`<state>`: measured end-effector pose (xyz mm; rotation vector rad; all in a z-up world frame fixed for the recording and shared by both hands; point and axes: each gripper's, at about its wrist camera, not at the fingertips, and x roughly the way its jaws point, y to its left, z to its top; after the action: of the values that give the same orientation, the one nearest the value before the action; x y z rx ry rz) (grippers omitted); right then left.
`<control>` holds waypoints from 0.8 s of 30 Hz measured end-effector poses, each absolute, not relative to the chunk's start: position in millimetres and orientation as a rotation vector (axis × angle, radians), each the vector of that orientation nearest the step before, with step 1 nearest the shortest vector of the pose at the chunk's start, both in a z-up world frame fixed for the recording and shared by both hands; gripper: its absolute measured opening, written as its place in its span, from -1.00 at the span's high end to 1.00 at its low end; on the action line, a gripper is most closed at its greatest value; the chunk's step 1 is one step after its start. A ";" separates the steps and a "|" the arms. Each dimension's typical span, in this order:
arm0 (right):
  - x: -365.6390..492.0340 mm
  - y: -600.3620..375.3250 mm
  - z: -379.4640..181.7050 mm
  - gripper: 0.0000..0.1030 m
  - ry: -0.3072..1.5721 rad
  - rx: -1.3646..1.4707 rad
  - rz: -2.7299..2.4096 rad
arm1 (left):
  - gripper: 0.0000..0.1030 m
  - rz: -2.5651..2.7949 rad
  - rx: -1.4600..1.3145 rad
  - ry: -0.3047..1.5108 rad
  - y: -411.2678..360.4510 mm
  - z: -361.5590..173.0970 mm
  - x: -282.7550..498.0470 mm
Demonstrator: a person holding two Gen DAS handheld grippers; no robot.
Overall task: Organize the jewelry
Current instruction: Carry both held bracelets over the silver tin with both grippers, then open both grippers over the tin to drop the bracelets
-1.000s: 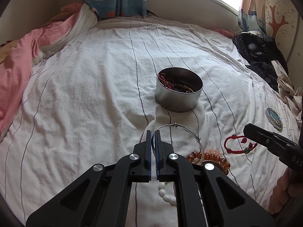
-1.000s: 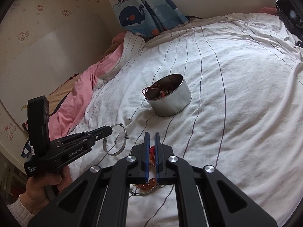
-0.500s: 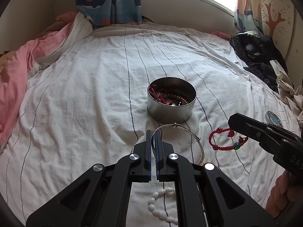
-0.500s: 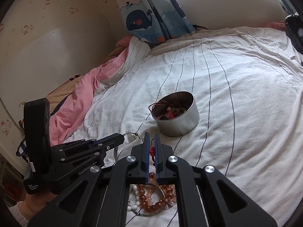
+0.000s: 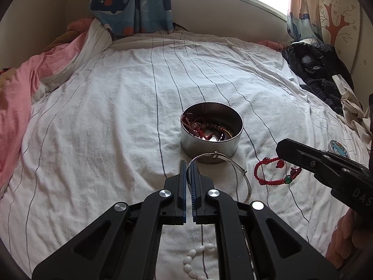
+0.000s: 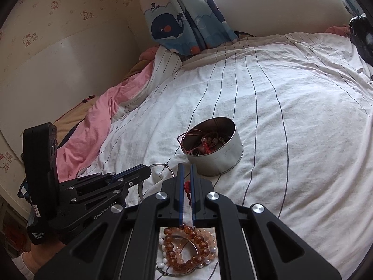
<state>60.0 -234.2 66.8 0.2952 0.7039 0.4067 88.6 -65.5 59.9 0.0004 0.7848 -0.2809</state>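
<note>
A round metal tin (image 5: 211, 132) holding several bracelets stands on the white striped bedsheet; it also shows in the right wrist view (image 6: 214, 149). My left gripper (image 5: 189, 166) is shut on a thin silver bangle (image 5: 235, 164) and holds it just in front of the tin. My right gripper (image 6: 185, 170) is nearly shut with nothing between the pads, above a red cord bracelet (image 5: 275, 171) that lies on the sheet. Amber and pink bead bracelets (image 6: 186, 249) lie under the right gripper. A white bead strand (image 5: 195, 260) lies under the left gripper.
A pink quilt (image 5: 21, 98) is bunched along the left of the bed. Dark clothes (image 5: 319, 74) lie at the right edge. A small round lid (image 5: 339, 149) lies on the sheet at the right. Whale curtains (image 5: 130, 2) hang at the back.
Both grippers have risen and tilted up, so the tin sits lower and nearer in view. The silver bangle has come up with the left gripper toward the tin.
</note>
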 end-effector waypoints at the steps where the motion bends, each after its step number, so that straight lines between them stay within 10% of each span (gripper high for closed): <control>1: 62.9 -234.0 67.7 0.89 0.701 0.297 0.407 | 0.94 -0.280 -0.003 0.782 -65.3 61.0 90.7; 24: 169.7 -224.8 64.2 0.86 0.699 0.301 0.377 | 0.90 -0.293 -0.027 0.805 -100.4 47.2 191.3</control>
<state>169.7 -224.8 64.2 0.3012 0.6993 0.3766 191.3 -100.4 47.2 -0.0270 0.8054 -0.2929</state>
